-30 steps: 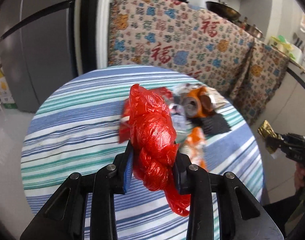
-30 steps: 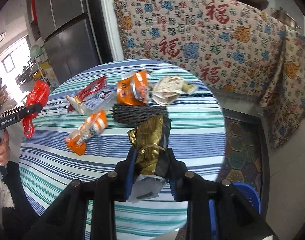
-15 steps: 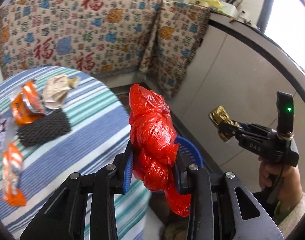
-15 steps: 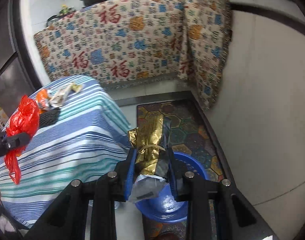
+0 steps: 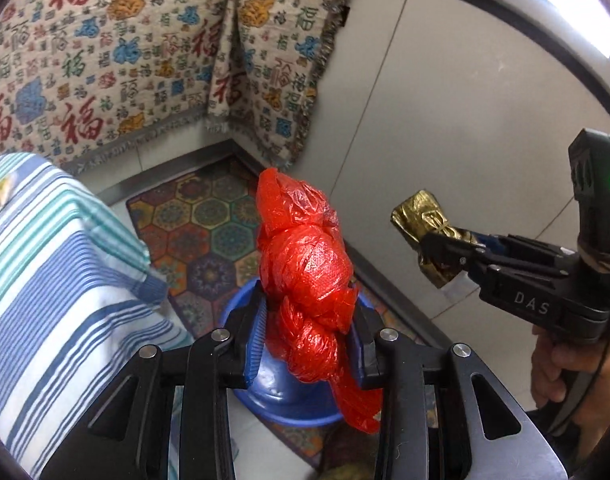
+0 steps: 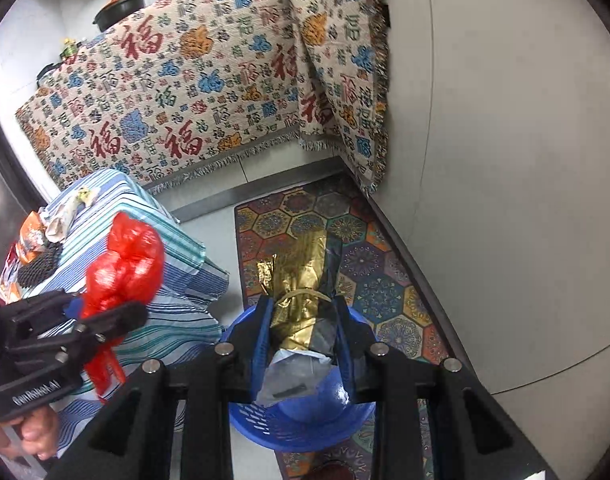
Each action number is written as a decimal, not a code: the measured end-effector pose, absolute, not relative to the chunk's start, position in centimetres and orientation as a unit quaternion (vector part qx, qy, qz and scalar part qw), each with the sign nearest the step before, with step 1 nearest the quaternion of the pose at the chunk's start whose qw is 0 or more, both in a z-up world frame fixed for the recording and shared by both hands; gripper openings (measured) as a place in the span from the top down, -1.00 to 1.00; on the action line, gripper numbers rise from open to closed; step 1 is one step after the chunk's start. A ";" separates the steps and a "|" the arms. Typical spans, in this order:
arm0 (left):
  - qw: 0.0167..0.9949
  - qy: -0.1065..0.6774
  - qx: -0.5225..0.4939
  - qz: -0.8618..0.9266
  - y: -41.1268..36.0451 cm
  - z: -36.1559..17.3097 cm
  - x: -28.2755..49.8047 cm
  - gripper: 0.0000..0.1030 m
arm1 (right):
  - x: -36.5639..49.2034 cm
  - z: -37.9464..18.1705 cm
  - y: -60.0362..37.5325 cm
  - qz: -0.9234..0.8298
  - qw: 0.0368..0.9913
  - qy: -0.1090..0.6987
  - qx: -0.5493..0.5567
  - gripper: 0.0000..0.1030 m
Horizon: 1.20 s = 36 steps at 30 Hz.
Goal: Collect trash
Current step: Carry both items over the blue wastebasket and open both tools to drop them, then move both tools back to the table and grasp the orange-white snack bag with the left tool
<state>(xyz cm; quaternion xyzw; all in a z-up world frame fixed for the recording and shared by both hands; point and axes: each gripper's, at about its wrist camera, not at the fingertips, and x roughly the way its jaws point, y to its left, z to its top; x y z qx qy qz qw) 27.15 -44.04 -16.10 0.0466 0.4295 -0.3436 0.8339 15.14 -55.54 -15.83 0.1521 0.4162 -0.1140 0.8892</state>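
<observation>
My left gripper [image 5: 311,324] is shut on a crumpled red plastic bag [image 5: 305,272] and holds it above a blue plastic basket [image 5: 281,396] on the floor. My right gripper [image 6: 303,320] is shut on a gold foil wrapper [image 6: 301,280] and holds it over the same blue basket [image 6: 305,420]. The right gripper with the gold wrapper [image 5: 429,232] shows at the right of the left wrist view. The left gripper with the red bag [image 6: 125,264] shows at the left of the right wrist view.
A round table with a striped cloth [image 5: 57,280] stands to the left, with several wrappers [image 6: 33,240] on it. A patterned rug [image 6: 385,280] lies under the basket. A grey cabinet wall [image 5: 445,120] and a patterned hanging cloth [image 6: 185,100] bound the corner.
Both grippers have swung right, away from the table, and down toward the blue basket on the floor. Each still holds its piece of trash.
</observation>
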 end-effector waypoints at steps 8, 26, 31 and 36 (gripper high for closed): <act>0.823 0.446 0.056 -0.347 -46.4 -18.5 29.2 0.31 | 16.0 -17.4 -58.0 -0.116 0.874 0.428 0.197 0.42; 0.819 0.447 0.066 -0.354 -48.0 -20.7 30.6 -0.03 | 17.3 -18.3 -59.0 -0.134 0.863 0.431 0.226 0.19; 0.820 0.444 0.067 -0.356 -48.2 -20.7 30.8 -0.03 | 17.2 -18.0 -59.1 -0.137 0.865 0.425 0.228 0.19; 0.825 0.438 0.054 -0.353 -47.0 -19.4 30.4 -0.03 | 17.0 -17.2 -58.8 -0.139 0.872 0.416 0.220 0.19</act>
